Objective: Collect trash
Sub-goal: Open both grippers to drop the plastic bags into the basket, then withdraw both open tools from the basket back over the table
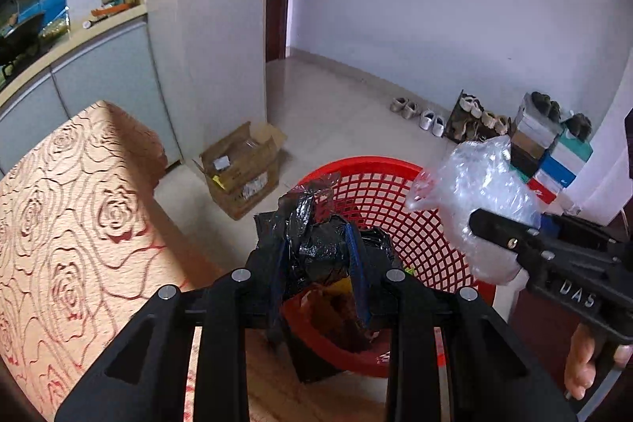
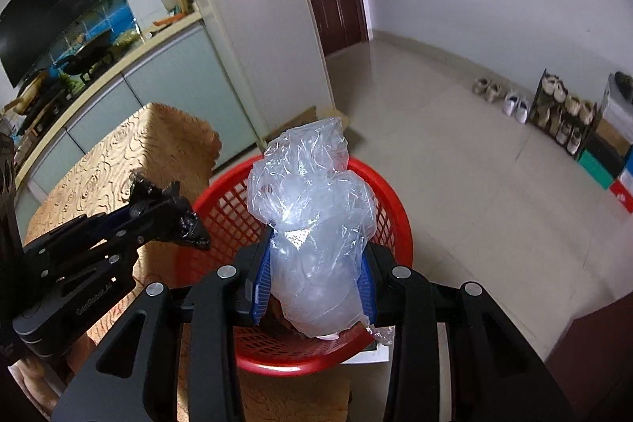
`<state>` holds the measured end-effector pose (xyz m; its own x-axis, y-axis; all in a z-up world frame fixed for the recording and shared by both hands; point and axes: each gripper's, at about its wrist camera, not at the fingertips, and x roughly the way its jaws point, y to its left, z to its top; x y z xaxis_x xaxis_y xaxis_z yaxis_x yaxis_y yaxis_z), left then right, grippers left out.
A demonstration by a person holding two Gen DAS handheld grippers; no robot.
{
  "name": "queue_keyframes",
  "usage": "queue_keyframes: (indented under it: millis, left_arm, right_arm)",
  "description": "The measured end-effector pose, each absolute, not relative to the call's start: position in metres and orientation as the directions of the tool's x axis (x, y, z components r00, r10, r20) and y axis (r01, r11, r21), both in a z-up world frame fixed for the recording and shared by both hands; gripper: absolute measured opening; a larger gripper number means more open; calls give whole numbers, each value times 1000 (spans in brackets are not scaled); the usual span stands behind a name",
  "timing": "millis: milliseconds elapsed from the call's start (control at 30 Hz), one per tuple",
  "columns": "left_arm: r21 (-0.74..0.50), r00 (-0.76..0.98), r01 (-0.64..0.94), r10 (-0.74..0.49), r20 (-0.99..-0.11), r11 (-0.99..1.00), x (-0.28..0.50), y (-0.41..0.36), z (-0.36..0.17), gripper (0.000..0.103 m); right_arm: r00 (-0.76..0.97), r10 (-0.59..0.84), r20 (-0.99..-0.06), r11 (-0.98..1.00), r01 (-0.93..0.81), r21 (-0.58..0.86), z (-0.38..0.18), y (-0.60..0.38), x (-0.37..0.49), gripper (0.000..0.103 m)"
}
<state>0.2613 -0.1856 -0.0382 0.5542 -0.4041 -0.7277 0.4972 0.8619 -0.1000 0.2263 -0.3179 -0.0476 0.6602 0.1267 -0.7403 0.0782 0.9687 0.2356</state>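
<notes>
Left tool point(image 1: 316, 263): pinching crumpled black plastic bag point(image 1: 316, 240), lower centre, above red basket point(image 1: 379, 184) | Right tool point(image 2: 312, 283): pinching clear plastic bag point(image 2: 312, 200), centre, over the basket | Patterned worktop point(image 1: 79, 216): left of frame, beside the basket

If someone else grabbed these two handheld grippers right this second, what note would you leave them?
Left gripper: shut on a crumpled black plastic bag, held over the red basket.
Right gripper: shut on a crumpled clear plastic bag, also above the basket.
Basket: on the floor beside the table with the rose-patterned cloth; some scraps seem to lie inside already.
Done: both bags picked up and brought to the basket.
Left: open both grippers to drop the bags in, then look for further trash.
</notes>
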Motion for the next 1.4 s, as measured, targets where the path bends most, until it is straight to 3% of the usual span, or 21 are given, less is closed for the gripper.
queue_keyframes:
  millis: [133,267,367,500,700,867,1067,1400]
  left_arm:
    - [-116,524,513,-417,-742,850,266,-192,-46,31]
    - [-129,512,515,-425,-746,847,267,-196,-51,55]
    - [-132,516,512,-427,-742,849,268,-194,-50,66]
    - [-125,528,503,-418,-739,855,266,-189,-45,67]
    - [-101,583,460,-386,-715,882,253,-171,-31,71]
    - [-37,655,415,-327,-681,909,230,-156,-15,79]
    - [17,730,359,-269,-629,933,195,-134,8,90]
    - [92,814,281,-186,-550,955,139,-111,31,93]
  right_arm:
    - [640,164,-751,953,93,288,-56,-324,231,39]
    - [617,218,-756,928,107,356,-62,-330,236,50]
    - [624,232,-746,913,125,388,-62,-334,234,60]
    - [631,242,-737,906,124,404,-59,-337,229,61]
    - [664,161,-730,944,112,311,-48,-324,209,62]
    - [713,81,-696,967,114,228,-36,-309,184,80]
    - [767,20,-641,981,109,161,-21,-291,150,93]
    - [804,0,-594,986,98,133,-4,-268,101,96]
